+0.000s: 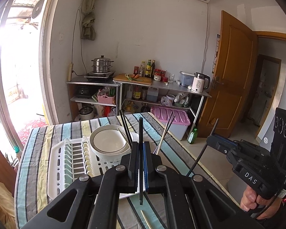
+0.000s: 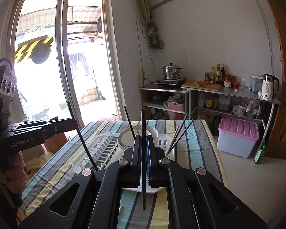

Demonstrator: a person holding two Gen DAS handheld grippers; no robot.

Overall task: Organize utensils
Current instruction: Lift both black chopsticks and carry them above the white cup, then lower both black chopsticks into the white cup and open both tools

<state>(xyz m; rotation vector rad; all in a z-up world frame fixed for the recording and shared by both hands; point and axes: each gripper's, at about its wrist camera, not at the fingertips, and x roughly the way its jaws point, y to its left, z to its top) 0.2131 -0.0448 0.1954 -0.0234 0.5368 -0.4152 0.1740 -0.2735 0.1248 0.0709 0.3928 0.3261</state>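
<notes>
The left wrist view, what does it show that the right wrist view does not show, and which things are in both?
Only the left wrist view: the open wooden door and the right tool from the side, shut on a black chopstick.

Only the right wrist view: the sliding glass door and the left tool from the side.

Both: the white bowl on the white dish rack, the striped tablecloth, the kettle.

Both wrist views look forward along their jaws, slightly downward, from close above the striped bench [image 1: 47,137]. They share the white dish rack [image 1: 57,164], bowl [image 1: 107,143] and far kitchen shelves [image 2: 238,93]; each catches the other gripper beside it.
</notes>
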